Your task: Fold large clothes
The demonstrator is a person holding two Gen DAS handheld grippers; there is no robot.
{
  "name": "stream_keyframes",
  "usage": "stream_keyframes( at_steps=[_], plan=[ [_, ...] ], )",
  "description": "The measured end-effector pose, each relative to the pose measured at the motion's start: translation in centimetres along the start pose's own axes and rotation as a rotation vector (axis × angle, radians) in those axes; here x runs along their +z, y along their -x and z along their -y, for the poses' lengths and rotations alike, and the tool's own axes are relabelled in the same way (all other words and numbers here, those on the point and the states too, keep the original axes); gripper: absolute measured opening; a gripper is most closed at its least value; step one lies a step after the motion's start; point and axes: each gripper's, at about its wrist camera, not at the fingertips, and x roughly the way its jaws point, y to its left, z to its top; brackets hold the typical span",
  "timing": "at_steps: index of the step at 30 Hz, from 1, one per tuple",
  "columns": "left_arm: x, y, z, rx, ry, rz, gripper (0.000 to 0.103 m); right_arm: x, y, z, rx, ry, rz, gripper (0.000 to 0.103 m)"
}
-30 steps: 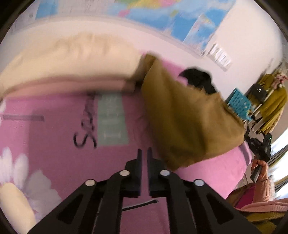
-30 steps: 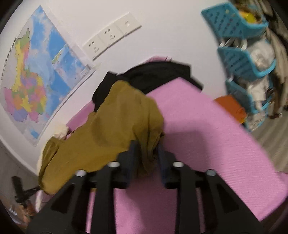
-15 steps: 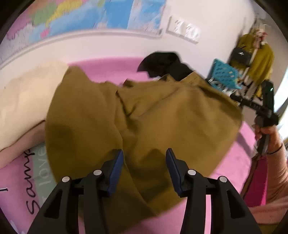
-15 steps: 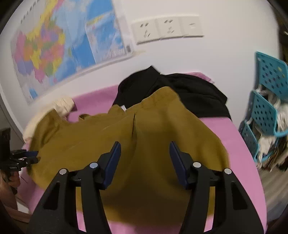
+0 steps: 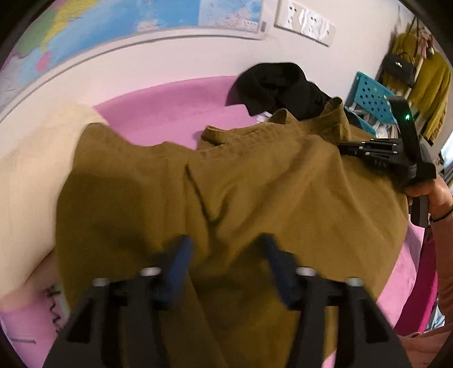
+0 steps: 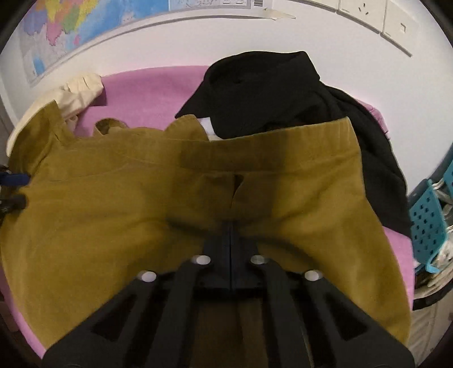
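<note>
Right gripper [image 6: 230, 226] pressed together, nothing visibly pinched, over mustard trousers [image 6: 141, 203]; left gripper [image 5: 223, 252] closing above the cloth. Trousers spread on pink bed [image 6: 153, 82], waistband toward black garment [image 6: 269, 90]; right gripper nearer it.

No text can be read. Black script is seen on the pink bed cover [image 5: 53, 308] at the lower left, too blurred; the wall map's [image 6: 70, 25] labels are too small.
</note>
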Motion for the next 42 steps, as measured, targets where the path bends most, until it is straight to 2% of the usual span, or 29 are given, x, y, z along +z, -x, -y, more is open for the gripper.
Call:
stream_keyframes(
  at_steps=[1,2,5,7,9,11,12,13,14,16,19,21,22,23,25,26,27,29,32,34,35,37,38,39,42],
  plan=[
    [0.3,-0.4,0.0,-0.01,0.0,-0.003,0.019,0.0,0.3,0.3,0.012,-0.018,0.016,0.0],
    [0.5,-0.7,-0.1,-0.019,0.002,-0.005,0.012,0.1,0.7,0.5,0.021,-0.034,0.033,0.0],
    [1.5,-0.8,-0.2,0.006,0.012,0.019,0.002,0.6,3.2,2.1,0.029,-0.111,0.148,0.0],
    [2.6,-0.4,-0.4,0.027,0.019,0.057,0.001,1.3,5.9,3.7,0.017,-0.186,0.257,0.0],
    [3.4,0.2,-0.9,0.005,0.047,0.083,0.001,1.7,7.2,5.0,0.029,-0.238,0.302,0.001],
    [4.0,-0.1,-1.5,-0.008,0.07,0.08,0.002,1.9,6.3,5.2,0.139,-0.274,0.242,0.004],
    [4.0,-0.4,-1.8,-0.019,0.085,0.059,0.007,1.8,5.8,4.8,0.159,-0.266,0.207,0.009],
    [4.0,-0.7,-2.0,-0.037,0.102,0.043,0.024,1.6,5.0,3.5,0.146,-0.213,0.168,0.031],
    [3.9,-0.9,-2.1,-0.056,0.115,0.031,0.046,1.4,4.5,2.4,0.151,-0.172,0.142,0.054],
    [3.5,-1.1,-1.8,-0.085,0.101,0.025,0.058,1.2,3.2,0.5,0.165,-0.116,0.083,0.073],
    [3.6,-1.7,-0.8,-0.042,0.064,-0.002,0.06,1.3,1.0,-1.4,0.124,-0.052,0.011,0.073],
    [3.7,-2.2,-0.3,-0.025,0.042,-0.013,0.06,1.2,-0.1,-2.5,0.1,0.003,-0.018,0.062],
    [3.8,-2.6,0.0,-0.01,0.023,-0.019,0.049,1.1,-0.1,-2.5,0.092,0.02,-0.008,0.041],
    [3.9,-3.0,0.2,0.003,0.009,-0.02,0.031,1.0,0.0,-2.5,0.12,0.025,-0.005,0.024],
    [4.1,-3.3,0.1,-0.001,0.016,-0.015,0.019,1.0,0.7,-2.5,0.112,0.024,0.026,0.005],
    [4.2,-3.1,0.0,-0.011,0.022,-0.004,0.01,1.1,1.1,-2.2,0.123,0.009,0.043,0.005],
    [4.5,-2.8,0.0,-0.025,0.029,0.014,0.006,1.3,2.0,-1.6,0.141,-0.028,0.083,0.004],
    [5.1,-2.1,0.0,-0.036,0.043,0.043,0.004,1.9,3.3,-1.1,0.146,-0.054,0.148,0.004],
    [6.3,-0.7,0.0,-0.032,0.063,0.124,0.004,2.8,5.5,-1.1,0.098,-0.063,0.27,0.004],
    [6.7,-0.7,-0.2,-0.027,0.086,0.129,0.007,3.3,4.4,-0.9,0.094,-0.079,0.229,0.004],
    [6.8,-1.2,-0.4,-0.011,0.09,0.112,0.014,3.4,3.4,-0.8,0.081,-0.076,0.194,0.005],
    [6.5,-3.2,-1.1,0.102,0.094,0.062,0.018,3.0,0.6,-1.1,0.053,-0.049,0.097,0.007],
    [6.1,-4.0,-1.3,0.136,0.088,0.036,0.023,2.9,-0.5,-1.3,0.027,-0.042,0.072,0.007],
    [5.9,-4.6,-1.6,0.133,0.087,0.017,0.024,2.5,-1.2,-1.2,0.011,-0.048,0.051,0.007],
    [5.0,-4.1,-2.3,0.098,0.114,0.042,0.028,2.3,-0.7,-0.7,0.024,-0.073,0.071,0.011]
  ],
)
